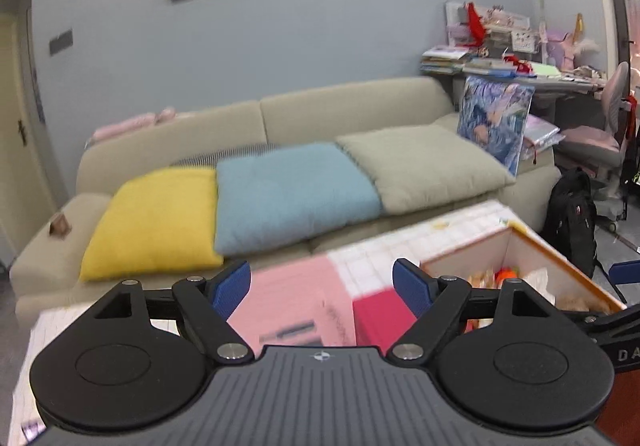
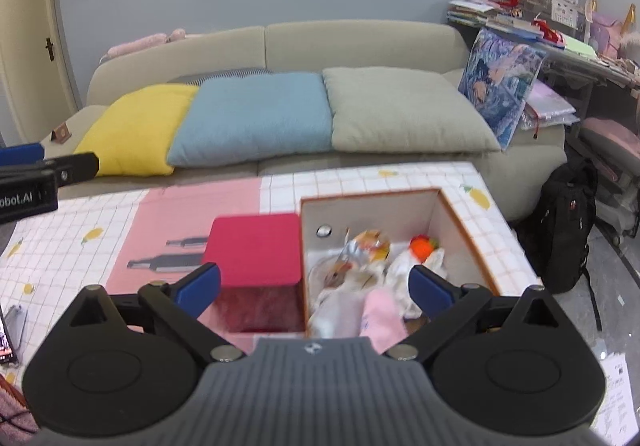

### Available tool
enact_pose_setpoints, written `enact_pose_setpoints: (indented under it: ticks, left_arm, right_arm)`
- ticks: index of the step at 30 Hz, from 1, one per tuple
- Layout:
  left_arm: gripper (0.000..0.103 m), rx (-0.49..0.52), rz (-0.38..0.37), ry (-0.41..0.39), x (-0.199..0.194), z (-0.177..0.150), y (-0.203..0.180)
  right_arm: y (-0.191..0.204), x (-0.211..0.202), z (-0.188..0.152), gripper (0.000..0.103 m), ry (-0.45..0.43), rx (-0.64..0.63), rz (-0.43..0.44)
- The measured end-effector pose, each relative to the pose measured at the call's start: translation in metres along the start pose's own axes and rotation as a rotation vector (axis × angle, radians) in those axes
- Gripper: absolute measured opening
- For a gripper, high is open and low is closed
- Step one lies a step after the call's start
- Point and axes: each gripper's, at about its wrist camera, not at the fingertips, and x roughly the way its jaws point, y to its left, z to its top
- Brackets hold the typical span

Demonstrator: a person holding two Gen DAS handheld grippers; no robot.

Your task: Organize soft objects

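Right gripper [image 2: 314, 288]: my fingers wide apart, empty. Left gripper [image 1: 322, 288]: fingers wide apart, empty. Soft toys [image 2: 372, 278]: plush, crumpled heap inside open box [image 2: 460, 222], on worktop [image 2: 60, 250], just beyond right fingers; right hand nearer. Red box [image 2: 256, 250]: rigid, square, touching left wall.

Left gripper [image 1: 322, 288]: jaws wide apart, nothing between the blue fingertips [image 1: 232, 286]. Beyond them lies a pink mat [image 1: 288, 298]; right of the right fingertip, an open box [image 1: 532, 266].
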Motion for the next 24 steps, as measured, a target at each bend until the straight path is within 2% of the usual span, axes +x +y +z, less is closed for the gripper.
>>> enact_pose_setpoints:
  ticks: [3,6,10,18,24]
  left_arm:
    - [0.095,-0.042,0.005,0.036,-0.002,-0.02,0.005]
    - [0.095,-0.073,-0.022,0.111,0.005,-0.037,0.011]
    - [0.095,-0.058,0.0,0.185,0.013,-0.053,0.014]
    - [0.095,-0.099,0.017,0.248,0.015,-0.078,0.015]
    - [0.095,-0.115,-0.001,0.293,0.019,-0.086,0.014]
  right_arm:
    - [0.012,0.001,-0.013,0.098,0.01,-0.022,-0.017]
    - [0.022,0.003,-0.024,0.098,0.023,-0.063,-0.03]
    - [0.028,0.01,-0.038,0.098,0.043,-0.115,-0.052]
    - [0.034,0.025,-0.059,0.098,0.108,-0.132,-0.064]
    - [0.035,0.029,-0.059,0.098,0.12,-0.128,-0.057]
